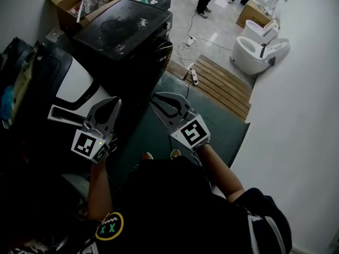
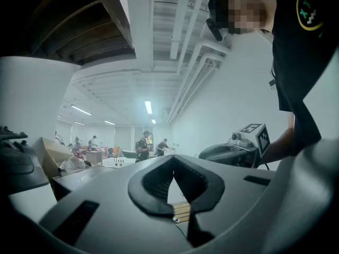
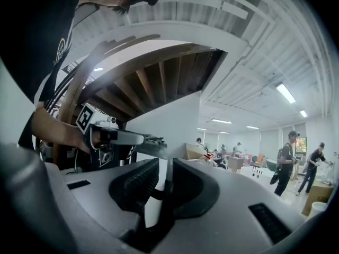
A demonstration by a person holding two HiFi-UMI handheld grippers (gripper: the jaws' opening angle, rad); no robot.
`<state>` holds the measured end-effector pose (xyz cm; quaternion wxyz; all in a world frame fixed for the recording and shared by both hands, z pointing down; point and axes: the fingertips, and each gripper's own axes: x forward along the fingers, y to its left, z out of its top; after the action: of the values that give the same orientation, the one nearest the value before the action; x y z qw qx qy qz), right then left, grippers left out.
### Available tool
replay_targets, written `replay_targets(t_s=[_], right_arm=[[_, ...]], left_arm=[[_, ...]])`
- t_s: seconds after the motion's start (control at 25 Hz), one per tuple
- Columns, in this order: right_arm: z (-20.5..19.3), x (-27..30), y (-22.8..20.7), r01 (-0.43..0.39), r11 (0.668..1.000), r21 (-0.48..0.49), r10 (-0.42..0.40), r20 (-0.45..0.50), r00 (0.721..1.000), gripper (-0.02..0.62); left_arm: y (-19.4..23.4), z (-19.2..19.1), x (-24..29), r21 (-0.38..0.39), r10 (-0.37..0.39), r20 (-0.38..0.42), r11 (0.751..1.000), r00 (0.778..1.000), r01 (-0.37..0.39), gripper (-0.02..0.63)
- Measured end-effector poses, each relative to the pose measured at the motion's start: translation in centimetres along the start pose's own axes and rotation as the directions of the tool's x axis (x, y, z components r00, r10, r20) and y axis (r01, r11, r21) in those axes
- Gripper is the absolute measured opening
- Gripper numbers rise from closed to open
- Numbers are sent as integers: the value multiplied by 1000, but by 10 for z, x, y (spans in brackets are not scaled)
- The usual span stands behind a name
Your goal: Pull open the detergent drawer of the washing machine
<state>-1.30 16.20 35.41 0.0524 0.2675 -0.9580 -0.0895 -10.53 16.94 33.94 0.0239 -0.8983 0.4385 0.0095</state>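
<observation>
Black cloth shirt (image 1: 175, 205): worn by the person, closest to the camera.
Left gripper (image 2: 173, 169): made of grey hard plastic; its black ribbed rubber jaws are pressed together, and nothing is held.
Right gripper (image 3: 165, 168): jaws are parted by a thin gap with nothing between them, likely readied for grabbing.
Washing machine (image 1: 74, 83): dark with a smooth white panel, seen just left of the left gripper.
Detergent drawer: cannot be picked out; judged not yet pulled.

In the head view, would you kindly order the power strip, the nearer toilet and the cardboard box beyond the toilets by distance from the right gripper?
From the right gripper:
1. power strip, just ahead on the floor.
2. nearer toilet, farther right.
3. cardboard box, beyond the toilets.
</observation>
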Motion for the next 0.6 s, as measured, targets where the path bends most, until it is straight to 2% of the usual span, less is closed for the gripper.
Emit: replay_targets(t_s=[0.2, 0.28, 0.6], right_arm=[[-4, 2, 0, -13, 999, 34, 13, 4, 1000, 197], [-2, 3, 0, -23, 1000, 18, 23, 5, 1000, 223], [-6, 8, -1, -56, 996, 71, 55, 12, 998, 465]], left_arm=[[2, -3, 3, 4, 1, -11, 1000, 1000, -1, 18], [3, -5, 4, 6, 1, -16, 1000, 1000, -1, 18], [4, -3, 12, -7, -3, -13, 1000, 1000, 3, 18]])
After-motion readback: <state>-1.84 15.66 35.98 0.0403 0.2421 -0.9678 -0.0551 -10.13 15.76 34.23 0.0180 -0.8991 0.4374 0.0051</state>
